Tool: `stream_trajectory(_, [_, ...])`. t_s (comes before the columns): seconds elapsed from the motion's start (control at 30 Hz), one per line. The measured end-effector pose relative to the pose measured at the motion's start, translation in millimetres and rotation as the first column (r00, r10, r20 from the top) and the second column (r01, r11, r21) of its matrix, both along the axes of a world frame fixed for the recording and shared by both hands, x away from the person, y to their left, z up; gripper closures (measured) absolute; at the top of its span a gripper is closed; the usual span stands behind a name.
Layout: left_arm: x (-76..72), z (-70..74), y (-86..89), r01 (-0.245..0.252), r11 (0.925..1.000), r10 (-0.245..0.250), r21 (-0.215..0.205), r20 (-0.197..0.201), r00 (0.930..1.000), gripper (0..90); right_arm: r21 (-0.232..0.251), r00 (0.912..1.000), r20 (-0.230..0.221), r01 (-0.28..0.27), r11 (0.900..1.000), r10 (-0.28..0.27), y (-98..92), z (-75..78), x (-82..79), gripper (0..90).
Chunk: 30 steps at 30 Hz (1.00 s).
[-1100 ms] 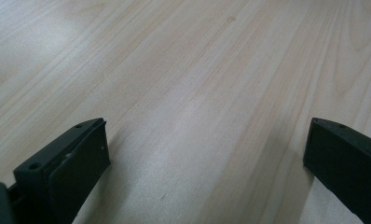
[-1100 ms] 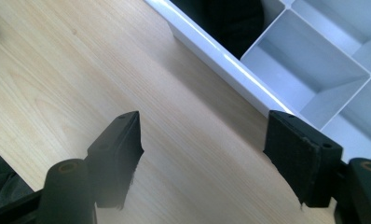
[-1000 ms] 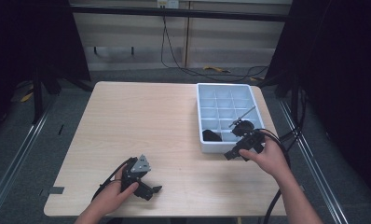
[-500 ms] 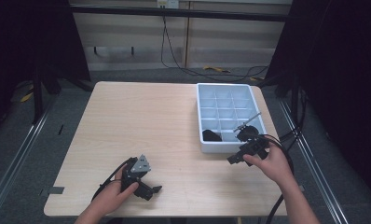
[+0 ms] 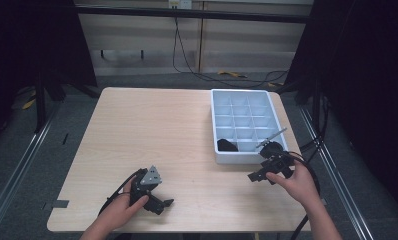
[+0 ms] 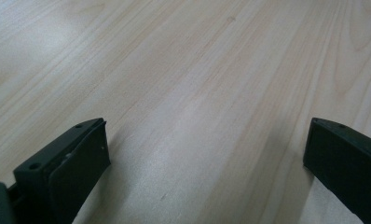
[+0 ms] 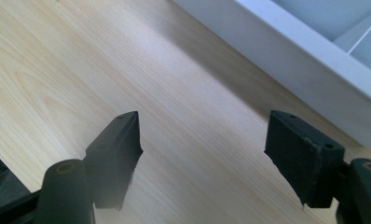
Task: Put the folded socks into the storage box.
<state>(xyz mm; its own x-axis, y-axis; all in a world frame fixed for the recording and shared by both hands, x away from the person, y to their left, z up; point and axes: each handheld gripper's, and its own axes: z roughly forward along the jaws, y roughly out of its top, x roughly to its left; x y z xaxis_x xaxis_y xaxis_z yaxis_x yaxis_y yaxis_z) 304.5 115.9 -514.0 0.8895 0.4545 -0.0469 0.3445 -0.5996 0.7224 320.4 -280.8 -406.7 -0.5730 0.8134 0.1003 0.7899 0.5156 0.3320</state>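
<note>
Now that the right hand-held gripper has drawn back off the pale blue-grey plastic compartment tray onto the light wooden tabletop, jaws wide and empty, the small black object lies in the tray's near-left cell, seemingly delivered, while the left hand-held gripper rests open, empty.

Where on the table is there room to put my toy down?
The table is bare left of the tray and beyond the left gripper. It is tight where the right gripper sits by the tray's near wall.
</note>
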Motion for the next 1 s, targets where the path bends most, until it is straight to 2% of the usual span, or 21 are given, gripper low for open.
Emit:
stream_trajectory(0.37, [0.0,0.0,0.0,0.0,1.0,0.0,-0.001,0.0,1.0,0.0,0.019,0.9996,0.012,0.025,0.999,-0.026,-13.0,-11.6,-9.9,26.2])
stream_trajectory(0.5, [0.2,0.1,0.2,0.004,1.0,-0.004,0.003,0.001,1.0,0.0,0.024,0.9991,0.03,0.031,0.999,-0.031,-16.9,-16.3,-13.5,26.2])
stream_trajectory(0.7, [0.2,0.1,0.2,0.003,1.0,-0.003,0.003,0.001,1.0,0.0,0.031,0.9983,0.029,0.049,0.998,-0.05,-23.4,-25.7,-18.5,26.3])
stream_trajectory(1.0, [0.2,0.2,0.2,0.004,1.0,-0.004,0.004,0.001,1.0,0.0,0.033,0.9963,0.063,0.057,0.998,-0.059,-32.1,-35.4,-26.4,26.2])
